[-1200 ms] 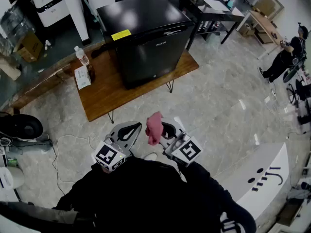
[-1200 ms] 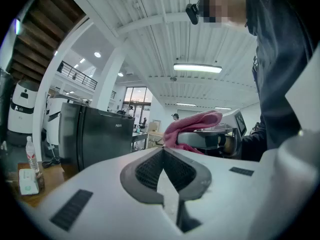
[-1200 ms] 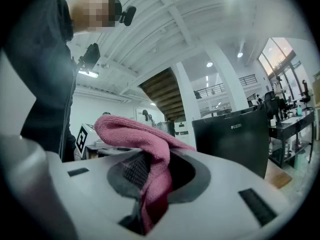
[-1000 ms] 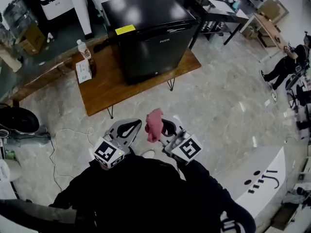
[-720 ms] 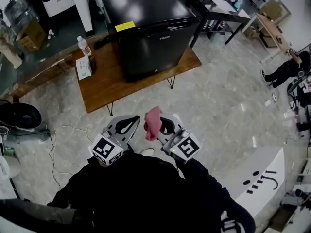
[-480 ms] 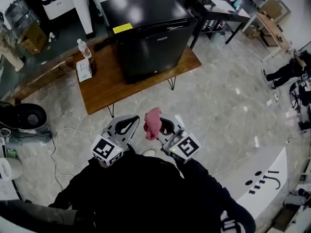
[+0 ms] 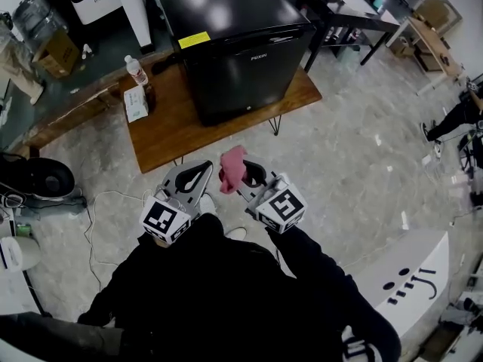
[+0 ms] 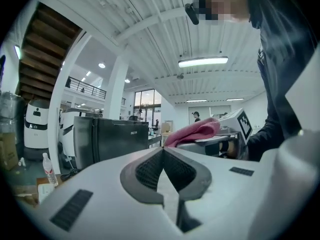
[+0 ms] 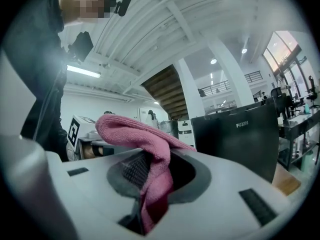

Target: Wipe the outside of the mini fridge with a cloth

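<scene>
From the head view, wiping has not begun, I'd say. The black mini fridge (image 7: pixel 234 44) stands at the desk's (image 7: pixel 173 130) far edge, door shut, with a yellow sticker on its glossy top, well apart from both grippers.

In the left gripper view, the left hand-held gripper (image 8: pixel 162 154) has its jaws together, with nothing between them.

In the right gripper view, the right hand-held gripper (image 9: pixel 150 171) is clamped on the pink cloth (image 9: pixel 131 129), which drapes over it.

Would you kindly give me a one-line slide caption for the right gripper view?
Right hand-held gripper clamps a pink cloth, with the black mini fridge ahead.
</scene>
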`<state>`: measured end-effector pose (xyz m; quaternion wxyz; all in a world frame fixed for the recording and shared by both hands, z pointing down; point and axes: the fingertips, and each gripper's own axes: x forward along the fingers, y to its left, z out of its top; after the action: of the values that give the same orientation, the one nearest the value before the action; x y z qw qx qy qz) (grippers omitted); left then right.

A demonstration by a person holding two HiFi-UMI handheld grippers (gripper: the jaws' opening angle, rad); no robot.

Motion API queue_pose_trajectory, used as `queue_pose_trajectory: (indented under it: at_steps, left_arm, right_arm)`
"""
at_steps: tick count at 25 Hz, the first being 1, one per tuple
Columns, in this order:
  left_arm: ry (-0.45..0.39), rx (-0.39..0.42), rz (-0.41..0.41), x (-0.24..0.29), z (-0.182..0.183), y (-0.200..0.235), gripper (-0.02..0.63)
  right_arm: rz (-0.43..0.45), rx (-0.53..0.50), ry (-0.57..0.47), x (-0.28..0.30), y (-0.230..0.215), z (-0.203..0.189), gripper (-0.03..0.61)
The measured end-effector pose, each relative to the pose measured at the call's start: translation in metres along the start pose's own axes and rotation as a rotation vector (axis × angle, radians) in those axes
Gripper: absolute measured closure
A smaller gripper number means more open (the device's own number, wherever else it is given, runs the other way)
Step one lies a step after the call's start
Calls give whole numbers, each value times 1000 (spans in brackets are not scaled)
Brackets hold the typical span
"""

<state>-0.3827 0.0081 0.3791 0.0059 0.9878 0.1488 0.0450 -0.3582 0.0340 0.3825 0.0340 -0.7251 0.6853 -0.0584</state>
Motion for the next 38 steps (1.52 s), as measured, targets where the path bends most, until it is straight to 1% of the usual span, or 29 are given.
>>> queue_pose_trajectory:
  at_steps: [4,9,12,14,19,25,29,34,38]
  left_arm:
    - [-13,18,51,13,7,45,609]
    - [-31,21,84,31,13,101,609]
    - [-53,10,85,42,15,130,609]
    - [-65,-12,84,47,13,150,608]
    - [-79,-23,74,65,12,194,609]
    - [-80,-22,44,84,8,223,609]
    - [-82,-28,46,101,5,234,609]
    - [-76,-18,73,123,4,236,609]
    - [-68,-24,133,143,7,227,609]
  right_arm:
    - [6,-12,-1,44,-28,9,489]
    - [8,-35,29,105,-64,19,489]
    - [28,-56,62,141,-82,25,489]
    - [35,-64,79,163,-92,27,489]
    - [32,-73,99,204,-123,28,489]
    - [15,-62,89,232,-147,27,489]
    - [46,-56,103,242,-159,25,491]
    - [104,-43,97,234,-173,27,497]
    - [158,-22,94,221,-190,30,497]
